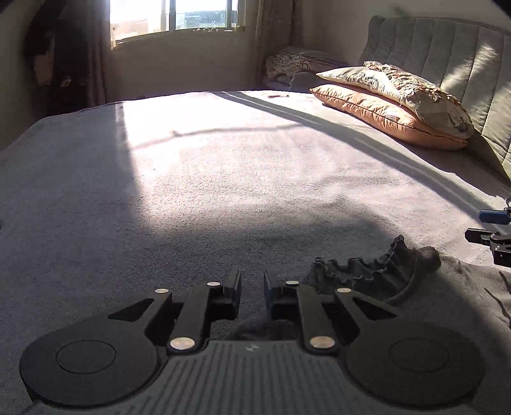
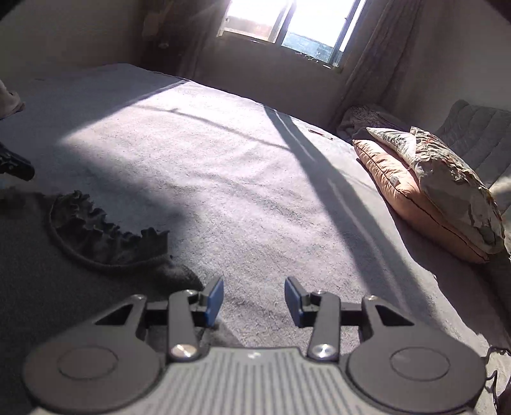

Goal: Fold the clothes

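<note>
A dark grey garment with a ruffled neckline (image 1: 367, 274) lies flat on the grey bed cover (image 1: 223, 178), its neck opening facing the far side. My left gripper (image 1: 252, 295) hovers just left of the ruffle. Its jaws stand a narrow gap apart with nothing between them, and a bit of dark cloth shows underneath. In the right wrist view the same garment (image 2: 95, 236) lies to the left. My right gripper (image 2: 254, 298) is open and empty over bare cover, just right of the garment's edge. Each gripper shows at the other view's edge: the right gripper (image 1: 491, 236) and the left gripper (image 2: 16, 166).
Two stacked pillows (image 1: 399, 102) lean by the padded headboard (image 1: 447, 54) on the right. A folded blanket (image 1: 293, 67) lies in the far corner under the window (image 1: 175, 16). Sunlight falls across the middle of the bed cover (image 2: 223, 143). Curtains hang on both sides.
</note>
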`<state>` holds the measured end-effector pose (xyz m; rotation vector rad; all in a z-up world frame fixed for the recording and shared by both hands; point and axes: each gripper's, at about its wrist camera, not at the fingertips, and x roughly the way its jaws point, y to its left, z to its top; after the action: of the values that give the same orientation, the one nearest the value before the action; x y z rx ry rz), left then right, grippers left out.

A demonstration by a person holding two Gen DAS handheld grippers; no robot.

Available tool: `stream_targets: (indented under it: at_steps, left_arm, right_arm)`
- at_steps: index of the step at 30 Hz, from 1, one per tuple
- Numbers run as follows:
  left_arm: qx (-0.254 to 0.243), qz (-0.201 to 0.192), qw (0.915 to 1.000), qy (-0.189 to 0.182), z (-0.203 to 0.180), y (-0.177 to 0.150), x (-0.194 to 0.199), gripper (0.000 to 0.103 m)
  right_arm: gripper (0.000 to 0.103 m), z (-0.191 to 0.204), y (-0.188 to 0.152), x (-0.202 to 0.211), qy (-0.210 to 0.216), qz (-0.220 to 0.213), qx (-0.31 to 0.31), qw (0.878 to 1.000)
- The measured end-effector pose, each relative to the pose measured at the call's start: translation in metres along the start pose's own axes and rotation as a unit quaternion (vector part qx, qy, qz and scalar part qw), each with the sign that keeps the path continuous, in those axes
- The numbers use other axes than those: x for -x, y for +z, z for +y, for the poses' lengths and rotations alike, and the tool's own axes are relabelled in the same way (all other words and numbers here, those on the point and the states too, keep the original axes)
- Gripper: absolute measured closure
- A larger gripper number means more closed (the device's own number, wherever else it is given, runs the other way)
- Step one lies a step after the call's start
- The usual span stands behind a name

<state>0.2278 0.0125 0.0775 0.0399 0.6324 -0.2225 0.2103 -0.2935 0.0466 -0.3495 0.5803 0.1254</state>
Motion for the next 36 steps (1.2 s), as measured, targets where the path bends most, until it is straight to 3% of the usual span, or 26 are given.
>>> stream_targets:
  at_steps: [2,3,5,7,10,13,15,18,22,25,26,27,29,30,33,36]
  left_arm:
    - [0.017,-0.022,0.9996,-0.001,0.009,0.005,0.032,0.063]
    - [0.025,-0.028,0.9993,-0.002,0.011,0.005,0.049,0.063]
    - [0.038,-0.023,0.999,-0.008,0.011,-0.004,0.082,0.061]
    - [0.047,-0.003,0.9988,-0.011,0.003,-0.018,0.107,0.06]
    - [0.059,0.033,0.9973,-0.029,-0.016,-0.047,0.14,0.059]
    - [0.081,0.034,0.9945,-0.058,-0.033,-0.077,0.165,0.05]
    - [0.089,0.03,0.9934,-0.065,-0.043,-0.095,0.169,0.047]
    - [0.101,0.041,0.9916,-0.069,-0.048,-0.111,0.158,0.047]
    - [0.089,0.041,0.9932,-0.063,-0.048,-0.119,0.147,0.048]
    - [0.077,0.045,0.9945,-0.056,-0.049,-0.12,0.14,0.047]
    - [0.08,0.052,0.9937,-0.059,-0.049,-0.121,0.137,0.047]
    - [0.081,0.061,0.9931,-0.06,-0.051,-0.123,0.133,0.047]
    - [0.073,0.072,0.9936,-0.049,-0.056,-0.126,0.126,0.047]
    - [0.068,0.074,0.9941,-0.04,-0.059,-0.127,0.124,0.047]
    - [0.067,0.077,0.9944,-0.028,-0.064,-0.131,0.119,0.047]
    - [0.068,0.088,0.9934,-0.027,-0.068,-0.137,0.114,0.047]
  right_arm:
    - [0.046,-0.039,-0.005,0.02,-0.009,0.015,-0.061,0.998]
    - [0.043,-0.061,-0.012,0.03,-0.02,0.03,-0.096,0.995]
    - [0.041,-0.109,-0.041,0.05,-0.04,0.075,-0.182,0.98]
    - [0.041,-0.155,-0.077,0.068,-0.065,0.113,-0.266,0.955]
    - [0.041,-0.21,-0.132,0.099,-0.148,0.151,-0.346,0.914]
    - [0.038,-0.238,-0.176,0.117,-0.188,0.166,-0.389,0.886]
    - [0.038,-0.245,-0.201,0.122,-0.16,0.149,-0.409,0.886]
    - [0.037,-0.239,-0.205,0.124,-0.131,0.127,-0.379,0.907]
    - [0.038,-0.241,-0.193,0.12,-0.149,0.108,-0.327,0.927]
    - [0.038,-0.247,-0.191,0.118,-0.148,0.092,-0.325,0.929]
    - [0.043,-0.247,-0.192,0.112,-0.136,0.101,-0.327,0.93]
    - [0.059,-0.246,-0.193,0.105,-0.125,0.112,-0.327,0.93]
    - [0.075,-0.236,-0.188,0.093,-0.13,0.127,-0.294,0.938]
    - [0.095,-0.231,-0.183,0.089,-0.136,0.129,-0.274,0.943]
    - [0.098,-0.224,-0.167,0.091,-0.167,0.112,-0.246,0.948]
    - [0.098,-0.228,-0.152,0.103,-0.227,0.069,-0.233,0.943]
